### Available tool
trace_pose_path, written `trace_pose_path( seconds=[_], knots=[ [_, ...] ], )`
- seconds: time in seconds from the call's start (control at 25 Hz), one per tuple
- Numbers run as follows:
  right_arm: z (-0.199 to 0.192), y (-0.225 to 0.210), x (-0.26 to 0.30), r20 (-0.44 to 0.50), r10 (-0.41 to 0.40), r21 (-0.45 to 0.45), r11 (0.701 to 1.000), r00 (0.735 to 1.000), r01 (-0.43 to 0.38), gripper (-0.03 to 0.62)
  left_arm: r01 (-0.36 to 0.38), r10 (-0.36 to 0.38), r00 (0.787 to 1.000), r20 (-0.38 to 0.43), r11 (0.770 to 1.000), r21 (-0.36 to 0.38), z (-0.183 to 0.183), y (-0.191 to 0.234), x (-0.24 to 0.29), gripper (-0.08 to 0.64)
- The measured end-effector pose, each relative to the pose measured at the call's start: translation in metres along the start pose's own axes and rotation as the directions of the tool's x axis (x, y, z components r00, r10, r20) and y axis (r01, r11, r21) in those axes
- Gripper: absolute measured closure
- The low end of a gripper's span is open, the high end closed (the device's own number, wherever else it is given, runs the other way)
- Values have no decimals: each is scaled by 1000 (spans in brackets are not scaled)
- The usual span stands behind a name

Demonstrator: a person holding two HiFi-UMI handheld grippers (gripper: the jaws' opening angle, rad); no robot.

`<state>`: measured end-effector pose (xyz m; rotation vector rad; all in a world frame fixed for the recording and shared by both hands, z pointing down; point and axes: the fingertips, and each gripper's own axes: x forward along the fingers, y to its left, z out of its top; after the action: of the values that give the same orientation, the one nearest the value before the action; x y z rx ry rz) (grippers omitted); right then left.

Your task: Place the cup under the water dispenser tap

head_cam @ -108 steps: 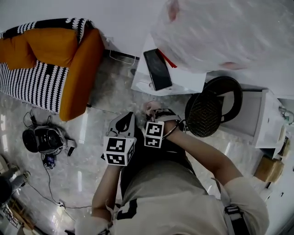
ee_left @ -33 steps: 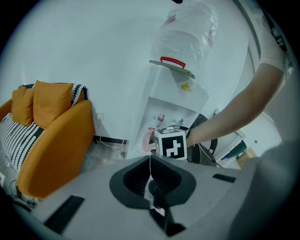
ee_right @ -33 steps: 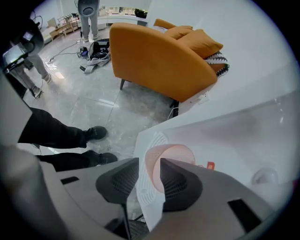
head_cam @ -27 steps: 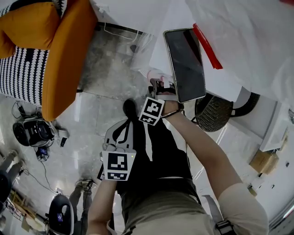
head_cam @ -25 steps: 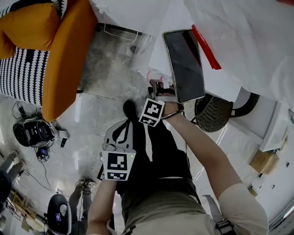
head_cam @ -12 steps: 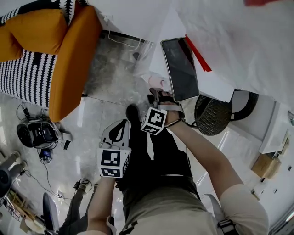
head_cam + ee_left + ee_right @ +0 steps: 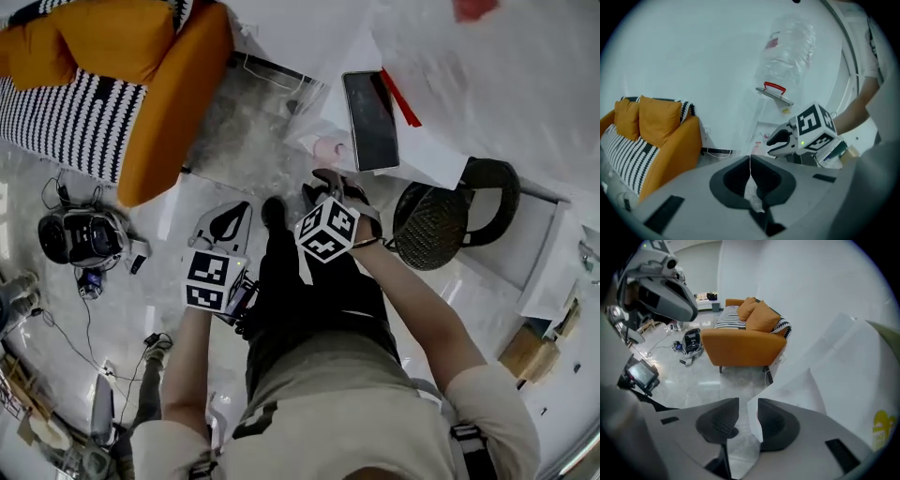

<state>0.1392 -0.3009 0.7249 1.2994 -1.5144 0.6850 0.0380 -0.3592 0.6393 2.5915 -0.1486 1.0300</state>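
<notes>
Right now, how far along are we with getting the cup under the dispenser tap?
Done, apparently: the pink cup stands at the front of the white dispenser, free of both grippers; whether it is squarely in place I cannot tell. In hand: nothing; the right gripper is open and empty, the left gripper shut. Left: check alignment.

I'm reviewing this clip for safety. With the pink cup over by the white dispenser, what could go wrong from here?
The right gripper, jaws open and empty, hangs close to the small pink cup beside the white water dispenser; a swing of that hand might tip the cup.
The dark flat phone lies on the dispenser's top near the edge above the cup; a bump could slide it off.
</notes>
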Motion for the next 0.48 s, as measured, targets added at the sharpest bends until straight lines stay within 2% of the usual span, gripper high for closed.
trace_pose_path(
  seconds=[0.08,0.36,0.48],
  knots=[
    [11,6,-15,35,47,35,998,998,-49,460,-19,19,1000,0,998,52,6,7,-9,502],
    [44,21,-57,146,149,130,977,978,-169,436,-94,94,996,1,991,94,8,35,-36,502],
    [53,15,-76,176,142,156,973,974,-170,436,-89,91,996,-11,989,117,5,39,-45,502]
  ],
)
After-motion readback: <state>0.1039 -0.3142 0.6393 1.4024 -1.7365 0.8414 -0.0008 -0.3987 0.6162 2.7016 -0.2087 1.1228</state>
